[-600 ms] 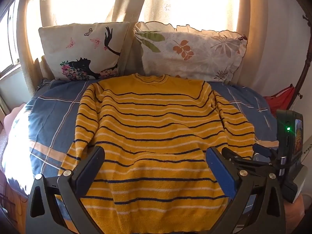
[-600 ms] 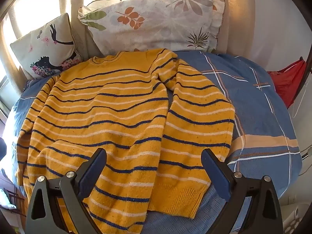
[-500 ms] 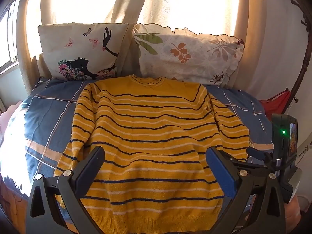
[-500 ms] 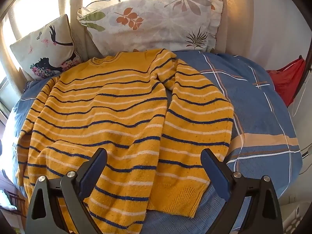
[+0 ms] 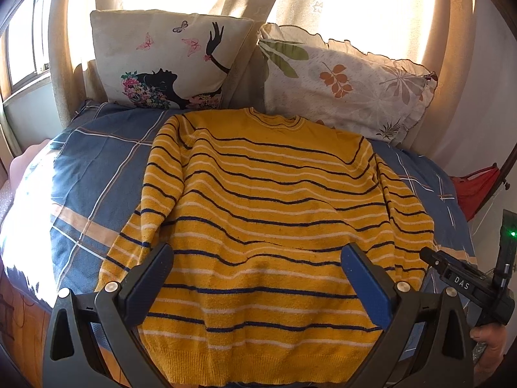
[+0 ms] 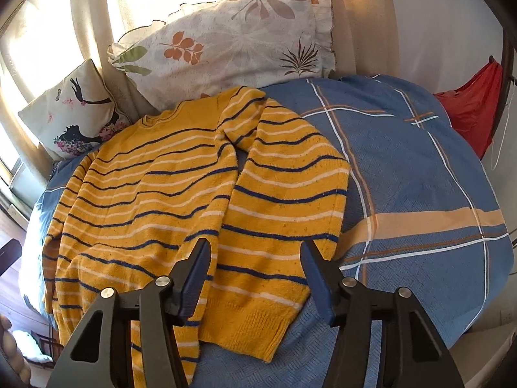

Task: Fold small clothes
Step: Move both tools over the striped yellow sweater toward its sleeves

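Observation:
A yellow sweater with dark blue and white stripes [image 5: 268,213] lies flat on the bed, collar toward the pillows, both sleeves folded down along its sides. My left gripper [image 5: 257,268] is open and empty, hovering over the sweater's lower hem. In the right wrist view the sweater [image 6: 181,200] fills the left half, and its right sleeve [image 6: 284,226] ends in a ribbed cuff near my fingers. My right gripper [image 6: 255,265] is open, narrower than before, above that sleeve's lower part. The right gripper body also shows in the left wrist view [image 5: 465,284].
The bed has a blue plaid cover [image 6: 420,194]. Two pillows lean at the head: a butterfly print one [image 5: 168,64] and a leaf print one [image 5: 349,80]. A red bag [image 6: 468,110] hangs at the right. Curtains and a bright window stand behind.
My right gripper's jaws have narrowed and it has moved closer over the right sleeve. The left gripper has shifted slightly; its jaws stay wide open. The sweater has not moved.

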`<move>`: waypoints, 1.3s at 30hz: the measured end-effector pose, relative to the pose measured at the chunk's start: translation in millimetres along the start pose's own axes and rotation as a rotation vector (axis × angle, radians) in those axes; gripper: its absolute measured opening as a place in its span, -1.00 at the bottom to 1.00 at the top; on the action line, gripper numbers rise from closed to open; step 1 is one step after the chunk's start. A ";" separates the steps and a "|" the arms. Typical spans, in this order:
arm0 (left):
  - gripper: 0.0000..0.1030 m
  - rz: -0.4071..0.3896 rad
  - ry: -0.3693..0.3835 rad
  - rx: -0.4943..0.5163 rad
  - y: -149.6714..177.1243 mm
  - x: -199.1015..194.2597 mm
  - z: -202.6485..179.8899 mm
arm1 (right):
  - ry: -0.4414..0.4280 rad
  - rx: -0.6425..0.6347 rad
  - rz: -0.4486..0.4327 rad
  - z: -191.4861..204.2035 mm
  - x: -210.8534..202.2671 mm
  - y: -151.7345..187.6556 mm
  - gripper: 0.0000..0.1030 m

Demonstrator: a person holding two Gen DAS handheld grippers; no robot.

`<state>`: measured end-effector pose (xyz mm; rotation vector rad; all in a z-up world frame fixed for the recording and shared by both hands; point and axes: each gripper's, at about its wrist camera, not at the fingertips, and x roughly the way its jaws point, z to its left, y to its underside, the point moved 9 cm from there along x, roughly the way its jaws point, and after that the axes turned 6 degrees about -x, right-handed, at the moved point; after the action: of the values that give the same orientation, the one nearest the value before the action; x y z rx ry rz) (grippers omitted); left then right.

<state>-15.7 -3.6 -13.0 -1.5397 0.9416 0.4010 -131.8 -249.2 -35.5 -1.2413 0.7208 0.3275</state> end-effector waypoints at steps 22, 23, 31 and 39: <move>1.00 0.120 0.006 -0.048 7.5 26.4 8.3 | 0.016 -0.507 0.138 46.0 42.6 63.0 0.08; 1.00 0.116 0.004 -0.051 6.8 25.6 8.7 | 0.003 -0.495 0.134 45.5 43.4 60.7 -0.19; 1.00 0.087 -0.002 -0.126 -7.9 19.2 23.1 | 0.045 -0.122 -0.015 -40.0 0.6 -4.6 -0.83; 1.00 0.058 -0.074 -0.290 -28.1 12.9 88.8 | 0.458 0.244 -0.042 -222.2 -27.2 -32.5 -0.75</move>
<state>36.2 74.2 -22.8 -1.7483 0.9009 0.6547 -203.4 -463.6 -25.3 -1.1041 1.0895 -0.0865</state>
